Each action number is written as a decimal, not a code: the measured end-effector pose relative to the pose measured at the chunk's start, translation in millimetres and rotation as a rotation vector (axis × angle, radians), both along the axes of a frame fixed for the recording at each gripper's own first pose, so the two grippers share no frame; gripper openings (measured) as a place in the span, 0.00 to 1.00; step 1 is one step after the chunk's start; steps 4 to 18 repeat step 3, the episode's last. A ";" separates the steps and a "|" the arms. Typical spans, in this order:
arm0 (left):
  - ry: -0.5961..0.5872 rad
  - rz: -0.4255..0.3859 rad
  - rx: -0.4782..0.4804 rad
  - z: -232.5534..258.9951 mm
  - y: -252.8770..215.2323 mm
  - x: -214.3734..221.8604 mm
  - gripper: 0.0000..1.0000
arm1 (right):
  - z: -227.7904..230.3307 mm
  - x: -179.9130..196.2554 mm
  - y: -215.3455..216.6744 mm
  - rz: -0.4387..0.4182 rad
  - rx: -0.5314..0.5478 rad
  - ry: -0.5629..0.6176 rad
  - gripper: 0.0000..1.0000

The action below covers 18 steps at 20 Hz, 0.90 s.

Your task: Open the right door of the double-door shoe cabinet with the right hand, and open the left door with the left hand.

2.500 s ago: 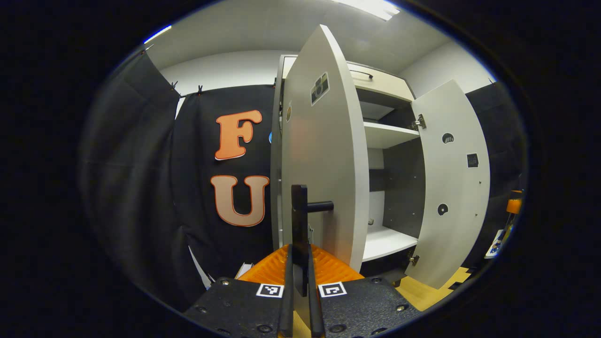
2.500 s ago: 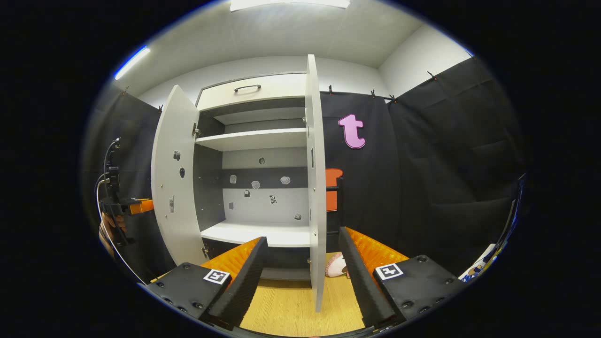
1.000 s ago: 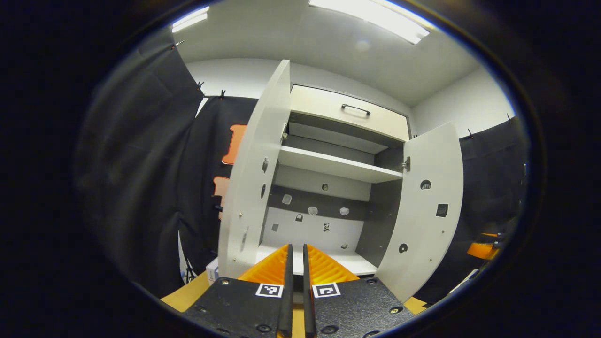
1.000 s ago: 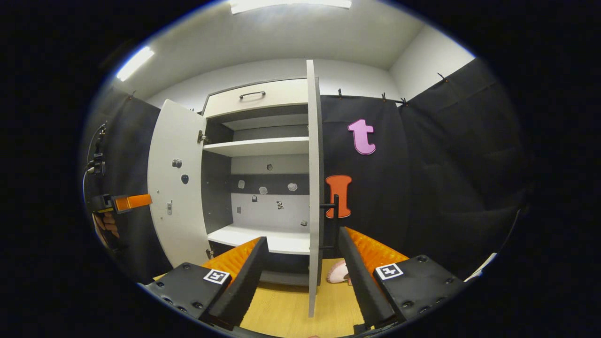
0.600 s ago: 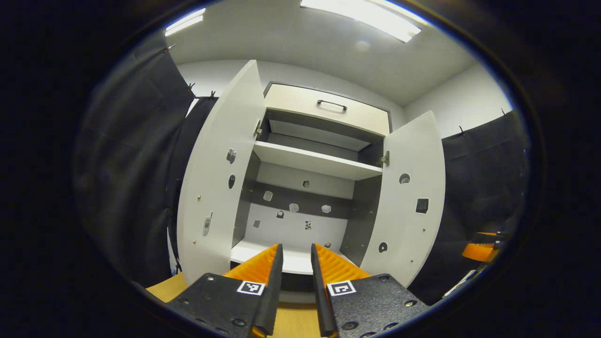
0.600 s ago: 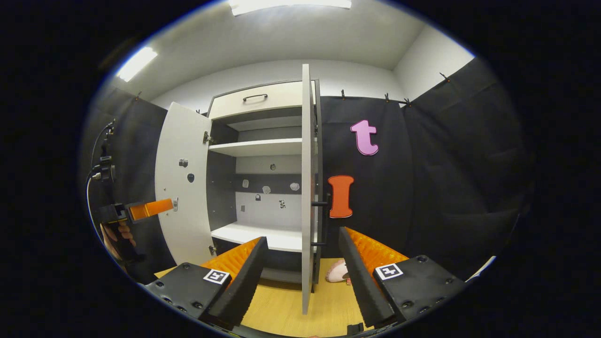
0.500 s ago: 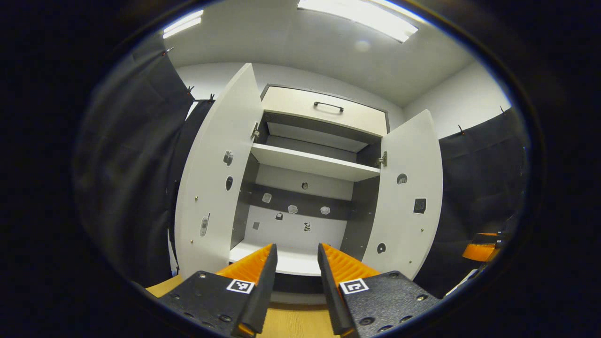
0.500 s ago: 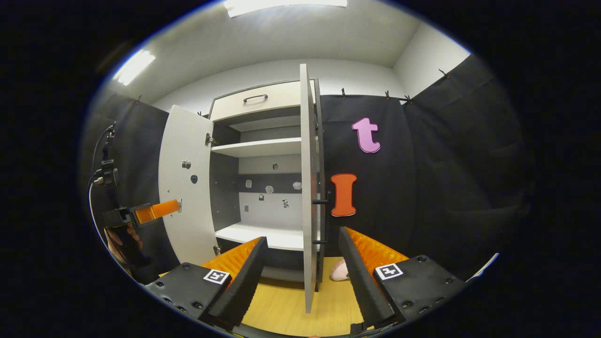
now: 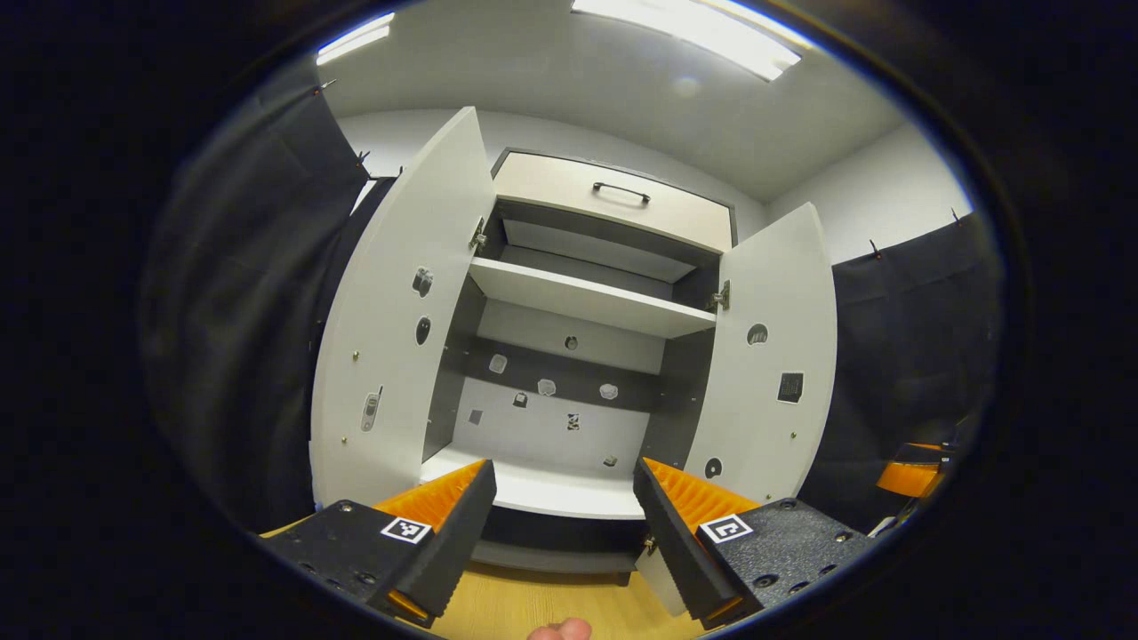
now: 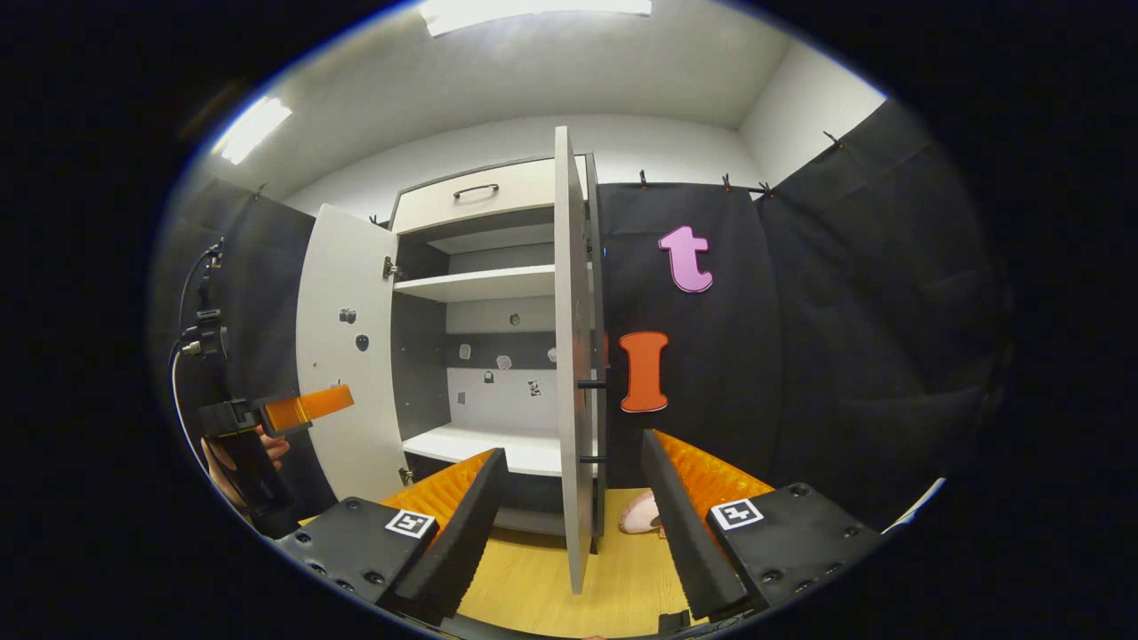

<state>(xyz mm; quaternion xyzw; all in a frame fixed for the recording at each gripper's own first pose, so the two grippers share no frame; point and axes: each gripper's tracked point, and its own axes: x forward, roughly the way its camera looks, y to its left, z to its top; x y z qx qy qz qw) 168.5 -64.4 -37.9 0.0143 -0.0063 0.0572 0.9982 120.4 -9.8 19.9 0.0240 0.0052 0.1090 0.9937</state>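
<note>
The left tongs point(image 9: 562, 524) stand wide apart with nothing between them, aimed straight into the shoe cabinet point(image 9: 613, 191) from in front and apart from it. Beyond their tips lies the cabinet's white lower shelf point(image 9: 551, 489), with an upper shelf point(image 9: 578, 298) above it and a drawer with a dark handle point(image 9: 621, 188) on top. The left door point(image 9: 391, 329) is swung out to the left of these tongs and the right door point(image 9: 769, 356) to their right, both showing their inner faces. Far right in the left gripper view, part of the other tool shows at the edge.

The right tongs point(image 10: 569, 498) are likewise spread apart and empty. The right door point(image 10: 572, 356) stands edge-on between their two fingers, a little beyond the tips, touching neither; its dark handle point(image 10: 597, 418) sticks out on the side toward the cloth wall. Past the door, a pale pink object point(image 10: 638, 514) lies on the wooden floor point(image 10: 533, 587). At the left of the right gripper view, a hand point(image 10: 233, 462) holds the left tongs point(image 10: 324, 404) just beside the opened left door point(image 10: 347, 356).
</note>
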 end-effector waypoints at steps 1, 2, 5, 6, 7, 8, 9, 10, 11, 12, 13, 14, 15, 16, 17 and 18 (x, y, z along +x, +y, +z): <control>-0.003 0.004 0.005 0.3 0.9 0.3 0.94 | -0.9 -0.3 -0.4 -0.003 0.001 0.001 0.97; -0.004 0.006 0.013 1.2 1.3 0.2 0.94 | -0.5 0.4 -0.4 -0.006 0.003 0.002 0.97; -0.005 0.006 0.023 1.5 1.8 -0.1 0.94 | -1.0 0.6 -0.5 -0.008 0.005 0.002 0.97; -0.005 0.006 0.023 1.5 1.8 -0.1 0.94 | -1.0 0.6 -0.5 -0.008 0.005 0.002 0.97; -0.005 0.006 0.023 1.5 1.8 -0.1 0.94 | -1.0 0.6 -0.5 -0.008 0.005 0.002 0.97; -0.005 0.006 0.023 1.5 1.8 -0.1 0.94 | -1.0 0.6 -0.5 -0.008 0.005 0.002 0.97; -0.005 0.006 0.023 1.5 1.8 -0.1 0.94 | -1.0 0.6 -0.5 -0.008 0.005 0.002 0.97; -0.005 0.006 0.023 1.5 1.8 -0.1 0.94 | -1.0 0.6 -0.5 -0.008 0.005 0.002 0.97; -0.005 0.006 0.023 1.5 1.8 -0.1 0.94 | -1.0 0.6 -0.5 -0.008 0.005 0.002 0.97; -0.005 0.006 0.023 1.5 1.8 -0.1 0.94 | -1.0 0.6 -0.5 -0.008 0.005 0.002 0.97; -0.005 0.006 0.023 1.5 1.8 -0.1 0.94 | -1.0 0.6 -0.5 -0.008 0.005 0.002 0.97; -0.005 0.006 0.023 1.5 1.8 -0.1 0.94 | -1.0 0.6 -0.5 -0.008 0.005 0.002 0.97; -0.005 0.006 0.023 1.5 1.8 -0.1 0.94 | -1.0 0.6 -0.5 -0.008 0.005 0.002 0.97; -0.005 0.006 0.023 1.5 1.8 -0.1 0.94 | -1.0 0.6 -0.5 -0.008 0.005 0.002 0.97; -0.005 0.006 0.023 1.5 1.8 -0.1 0.94 | -1.0 0.6 -0.5 -0.008 0.005 0.002 0.97; -0.005 0.006 0.023 1.5 1.8 -0.1 0.94 | -1.0 0.6 -0.5 -0.008 0.005 0.002 0.97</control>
